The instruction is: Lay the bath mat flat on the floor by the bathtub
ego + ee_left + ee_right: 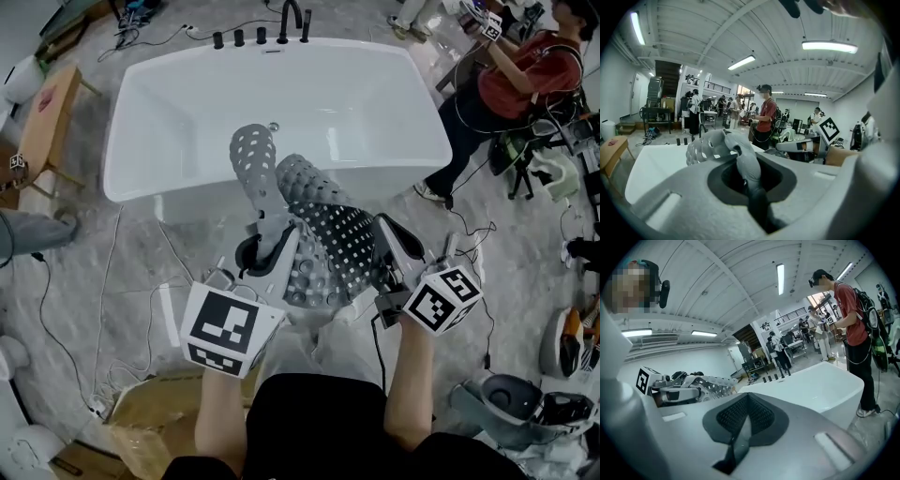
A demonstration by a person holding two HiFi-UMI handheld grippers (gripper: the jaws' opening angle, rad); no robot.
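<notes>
A grey bath mat [323, 234] full of round holes hangs crumpled in the air in front of the white bathtub [131, 141], with its upper end reaching over the tub's near rim. My left gripper [272, 242] is shut on a bunched fold of the mat [712, 145], which runs up between the jaws of the left gripper [752, 187]. My right gripper [384, 232] sits just right of the mat, its jaws shut with nothing seen between them [745, 423]. From the right gripper view the mat [710, 383] shows at the left, apart from that gripper, and the tub [825, 385] lies ahead.
Black tap fittings [272, 33] stand on the tub's far rim. A person in a red shirt [525, 75] stands at the tub's right end. A wooden stool [47, 112] is on the left, a cardboard box [159, 412] and cables are by my feet, and gear [511, 398] is at the lower right.
</notes>
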